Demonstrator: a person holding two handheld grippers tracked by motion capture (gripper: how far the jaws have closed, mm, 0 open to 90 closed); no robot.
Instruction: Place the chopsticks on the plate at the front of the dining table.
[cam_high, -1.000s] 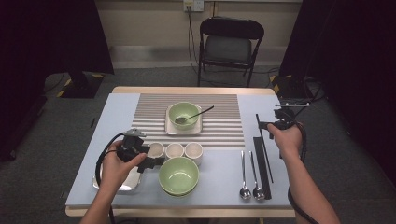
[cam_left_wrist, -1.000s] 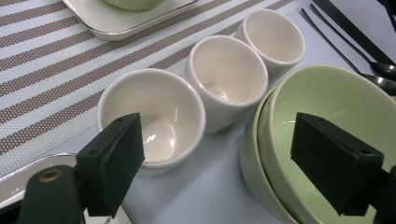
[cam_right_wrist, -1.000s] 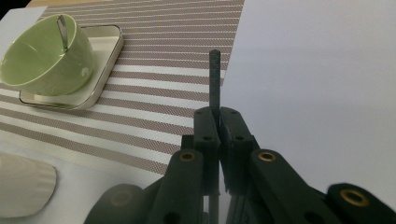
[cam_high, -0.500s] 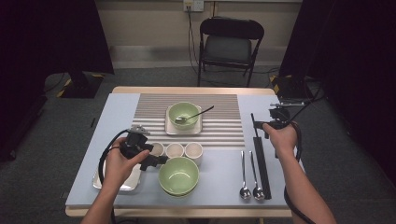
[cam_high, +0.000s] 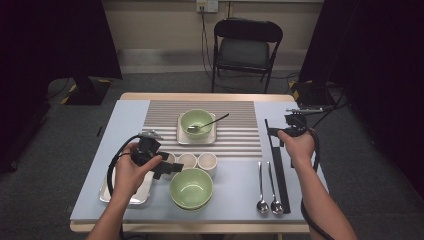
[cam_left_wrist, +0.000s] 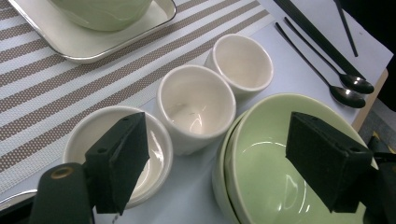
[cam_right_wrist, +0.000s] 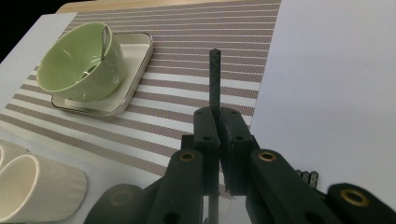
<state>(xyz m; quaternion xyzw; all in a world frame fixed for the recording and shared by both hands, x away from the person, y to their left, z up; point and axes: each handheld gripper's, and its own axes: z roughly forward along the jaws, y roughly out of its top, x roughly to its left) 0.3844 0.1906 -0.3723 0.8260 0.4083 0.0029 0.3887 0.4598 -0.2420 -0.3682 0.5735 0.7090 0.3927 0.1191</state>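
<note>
High view: table (cam_high: 100, 125) with a striped mat (cam_high: 240, 140) at its far middle. On the mat a tray (cam_high: 181, 136) carries a green bowl (cam_high: 196, 121) with a spoon (cam_high: 210, 122) in it. Three cups (cam_high: 188, 160) stand in a row at the mat's near edge; stacked bowls (cam_high: 191, 188) sit just before them, by the near edge. A metal tray (cam_high: 107, 192) lies at the near left corner. Left gripper (cam_high: 165, 167) hovers at the leftmost cup. Right gripper (cam_high: 272, 131) is near the right edge, clamped on a chopstick (cam_high: 269, 136); more chopsticks (cam_high: 280, 175) lie along that edge, two spoons (cam_high: 267, 185) beside them.

Left gripper view: jaws wide apart, holding nothing. One pad (cam_left_wrist: 119, 161) hangs over the left cup (cam_left_wrist: 84, 135), the other over the stacked bowls (cam_left_wrist: 280, 154). Middle cup (cam_left_wrist: 195, 105) and far cup (cam_left_wrist: 243, 60) sit between and beyond.

Right gripper view: right gripper (cam_right_wrist: 215, 135) jaws pressed together on the thin dark chopstick (cam_right_wrist: 214, 74), which sticks forward over the mat's (cam_right_wrist: 187, 65) right edge, lifted off the table. Green bowl (cam_right_wrist: 77, 65) on its tray far left.
</note>
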